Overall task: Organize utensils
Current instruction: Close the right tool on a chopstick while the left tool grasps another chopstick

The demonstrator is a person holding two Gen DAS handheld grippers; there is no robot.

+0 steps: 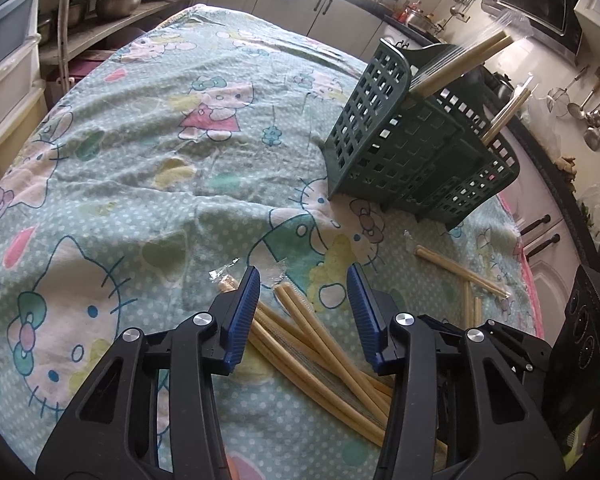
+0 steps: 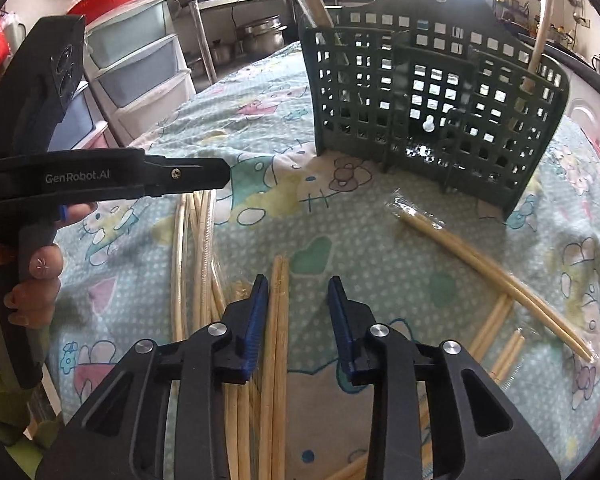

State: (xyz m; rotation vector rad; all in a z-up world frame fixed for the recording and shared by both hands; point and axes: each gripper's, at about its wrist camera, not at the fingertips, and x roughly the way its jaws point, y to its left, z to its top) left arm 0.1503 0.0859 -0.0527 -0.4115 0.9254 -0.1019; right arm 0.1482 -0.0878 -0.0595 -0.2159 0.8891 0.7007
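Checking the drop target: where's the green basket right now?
The green basket stands upright on the patterned cloth, upper centre-right in the right wrist view, beyond the wrapped chopsticks.

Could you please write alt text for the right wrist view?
The right gripper hovers open over loose chopsticks on a cartoon-print tablecloth. Behind stands a green utensil basket holding chopsticks; the left gripper enters at left.

At the bottom centre, the right gripper point(image 2: 298, 284) holds its blue fingers point(image 2: 260, 312) apart over bare chopsticks point(image 2: 278, 320). A green basket point(image 2: 432, 120) stands upper right; the left gripper point(image 2: 100, 178) enters at left.
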